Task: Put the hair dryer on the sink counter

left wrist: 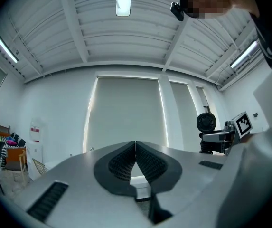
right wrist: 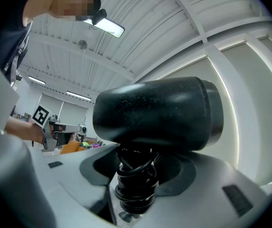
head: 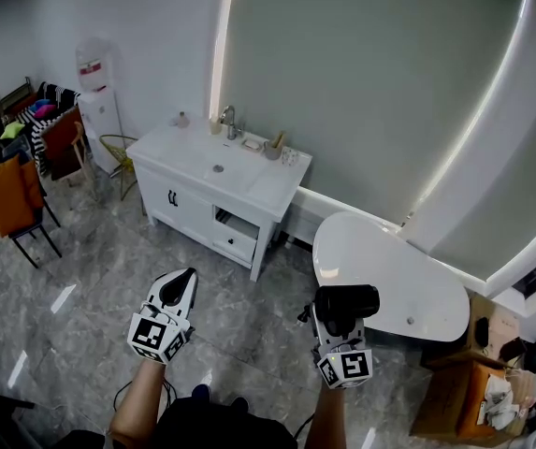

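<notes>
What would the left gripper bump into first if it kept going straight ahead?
Probably the sink counter, with only floor before it. Height is unclear, so the left gripper might pass above it to the blind.

Head view looks down on sink counter (head: pixel 272 185); gripper views face level.

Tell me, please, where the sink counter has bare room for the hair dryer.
The sink counter is bare at its right end, between the basin and the right edge, in front of the cup. The left end, beside the small bottle, is also free. The back edge near the faucet is crowded.
</notes>
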{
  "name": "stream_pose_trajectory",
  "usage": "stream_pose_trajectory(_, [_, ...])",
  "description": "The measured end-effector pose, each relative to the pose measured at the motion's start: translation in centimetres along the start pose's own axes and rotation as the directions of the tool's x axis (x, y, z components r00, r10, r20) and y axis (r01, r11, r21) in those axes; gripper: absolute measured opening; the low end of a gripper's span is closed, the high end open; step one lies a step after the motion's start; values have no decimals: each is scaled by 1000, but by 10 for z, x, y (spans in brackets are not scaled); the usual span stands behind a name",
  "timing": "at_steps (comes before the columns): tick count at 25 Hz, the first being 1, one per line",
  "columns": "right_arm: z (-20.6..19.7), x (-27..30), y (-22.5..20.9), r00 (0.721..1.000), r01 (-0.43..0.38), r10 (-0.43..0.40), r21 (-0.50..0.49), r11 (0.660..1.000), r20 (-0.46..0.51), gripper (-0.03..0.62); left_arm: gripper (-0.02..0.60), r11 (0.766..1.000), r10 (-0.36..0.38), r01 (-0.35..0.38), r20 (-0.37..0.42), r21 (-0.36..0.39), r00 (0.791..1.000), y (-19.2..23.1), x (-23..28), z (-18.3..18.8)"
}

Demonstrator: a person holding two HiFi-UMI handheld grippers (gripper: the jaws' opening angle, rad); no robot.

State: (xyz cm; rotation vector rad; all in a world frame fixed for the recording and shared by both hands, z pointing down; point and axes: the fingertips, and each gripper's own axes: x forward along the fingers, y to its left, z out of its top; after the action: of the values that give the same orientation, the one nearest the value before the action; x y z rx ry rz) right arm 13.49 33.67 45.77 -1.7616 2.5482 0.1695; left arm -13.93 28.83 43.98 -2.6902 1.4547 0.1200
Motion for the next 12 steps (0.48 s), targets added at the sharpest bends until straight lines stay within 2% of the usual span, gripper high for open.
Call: stream_pose_trajectory(12, [-6, -29, -17, 1000, -27, 27, 16, 1000, 4, 224, 25, 1000, 19, -19, -11, 6, 1000, -40, -14, 0])
